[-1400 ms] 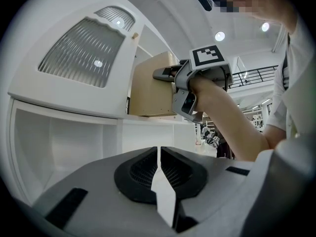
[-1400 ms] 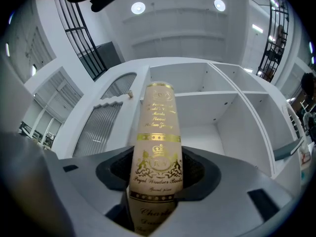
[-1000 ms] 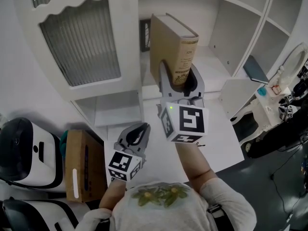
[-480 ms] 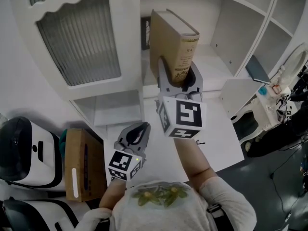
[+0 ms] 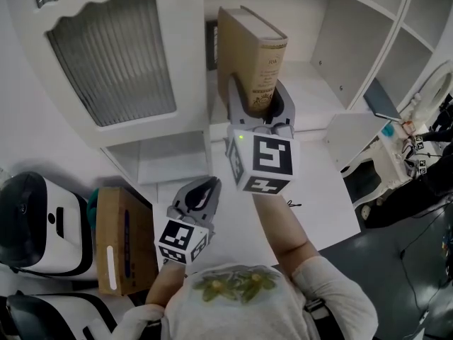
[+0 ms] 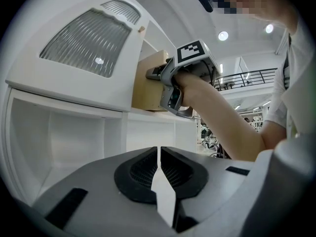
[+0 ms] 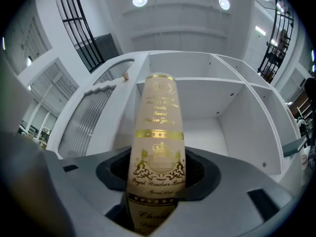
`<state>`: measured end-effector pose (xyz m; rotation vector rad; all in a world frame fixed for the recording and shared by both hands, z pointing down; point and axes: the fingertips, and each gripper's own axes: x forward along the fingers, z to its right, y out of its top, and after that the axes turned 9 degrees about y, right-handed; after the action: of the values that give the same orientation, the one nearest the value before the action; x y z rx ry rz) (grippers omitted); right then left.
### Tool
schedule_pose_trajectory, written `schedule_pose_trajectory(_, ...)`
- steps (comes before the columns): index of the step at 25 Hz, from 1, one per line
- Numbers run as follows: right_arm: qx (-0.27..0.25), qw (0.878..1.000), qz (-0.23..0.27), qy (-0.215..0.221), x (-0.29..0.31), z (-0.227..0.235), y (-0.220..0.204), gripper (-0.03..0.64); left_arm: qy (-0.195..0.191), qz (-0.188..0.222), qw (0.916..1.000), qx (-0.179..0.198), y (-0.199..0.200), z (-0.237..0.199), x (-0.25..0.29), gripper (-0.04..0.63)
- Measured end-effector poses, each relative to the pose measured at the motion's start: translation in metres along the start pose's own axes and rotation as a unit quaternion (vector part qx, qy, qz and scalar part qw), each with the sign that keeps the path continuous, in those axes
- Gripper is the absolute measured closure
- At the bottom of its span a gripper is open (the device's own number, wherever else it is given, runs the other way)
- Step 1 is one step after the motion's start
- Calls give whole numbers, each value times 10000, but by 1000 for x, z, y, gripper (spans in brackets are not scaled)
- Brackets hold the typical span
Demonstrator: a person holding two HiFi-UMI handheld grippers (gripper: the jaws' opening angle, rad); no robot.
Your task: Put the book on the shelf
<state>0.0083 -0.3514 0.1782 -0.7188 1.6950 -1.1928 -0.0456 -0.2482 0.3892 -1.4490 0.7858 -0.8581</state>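
A tan hardback book [image 5: 248, 59] with gold print on its spine [image 7: 157, 132] stands upright in my right gripper [image 5: 258, 108], which is shut on its lower end. The book is held up in front of the open white shelf compartment [image 5: 311, 83], its top near the shelf's front edge. The left gripper view catches the book [image 6: 148, 88] and my right gripper [image 6: 173, 90] from the side. My left gripper [image 5: 202, 193] hangs lower, over the white tabletop, with its jaws shut on nothing [image 6: 159, 164].
A white cabinet door with ribbed glass [image 5: 113, 55] stands open left of the book. A cardboard box [image 5: 117, 243] and a white machine [image 5: 39, 225] sit at lower left. More shelf compartments [image 5: 417, 20] and a small white table [image 5: 396, 154] lie to the right.
My right gripper has carried the book a little up and to the left, closer to the shelf opening. My left gripper has stayed where it was.
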Motion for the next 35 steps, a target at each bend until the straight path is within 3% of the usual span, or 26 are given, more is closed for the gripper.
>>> schedule_pose_trajectory(12,96,9996,-113,221,9,1,-5,376,-26,-7,10000,28,1,4,-1,552)
schedule_pose_trajectory(21,115,9993,87,355,-31,-1,2,360,24,-47,10000,48,-1,3,-3,552)
schedule_pose_trajectory(33,542,9945,-466,760,-71,-10,-69,362,-6,-246,9997,51,-15,4,1,552)
schedule_pose_trajectory(35,537,9947,-480,728,-73,-10,-73,389,-13,-267,9996,55,-16,4,1,552)
